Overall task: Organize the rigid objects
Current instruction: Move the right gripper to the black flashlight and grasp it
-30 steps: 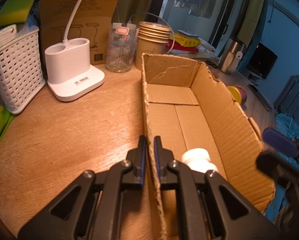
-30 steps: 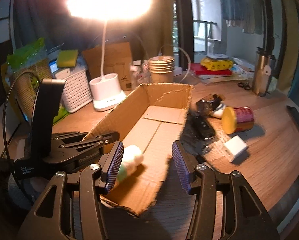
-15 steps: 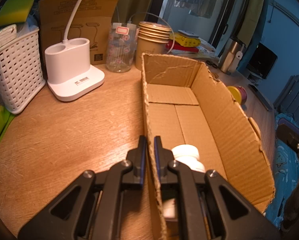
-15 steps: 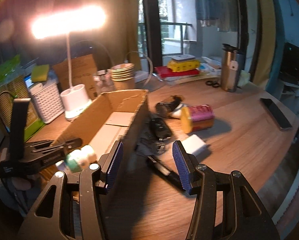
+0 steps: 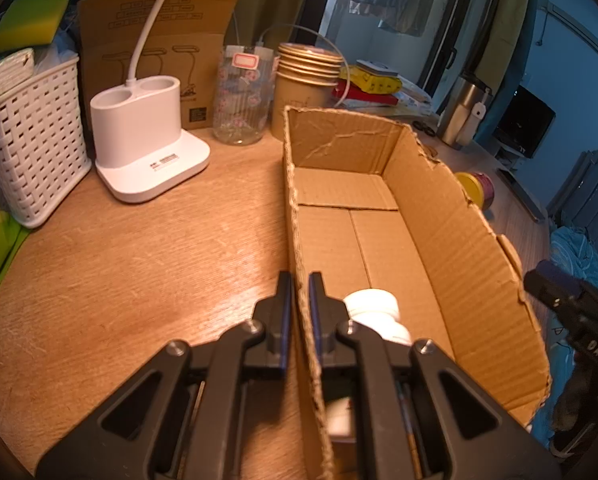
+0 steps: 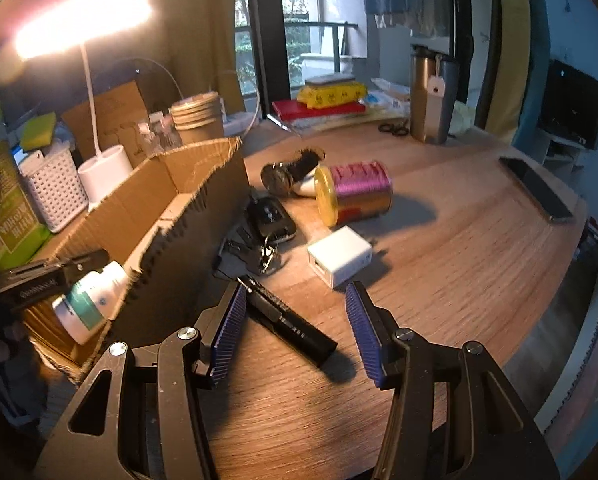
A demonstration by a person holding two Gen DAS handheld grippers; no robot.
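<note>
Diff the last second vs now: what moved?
The right tool, open and empty, swung from over the cardboard box to the desk beside it, above the black stick-shaped object. The white bottle shifted slightly inside the box. The left tool stayed clamped on the box wall.

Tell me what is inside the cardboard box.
One white bottle with a teal label lies in the cardboard box, at its near end. The floor beyond it is bare. The left gripper, clamped on the wall, covers the near corner.
</note>
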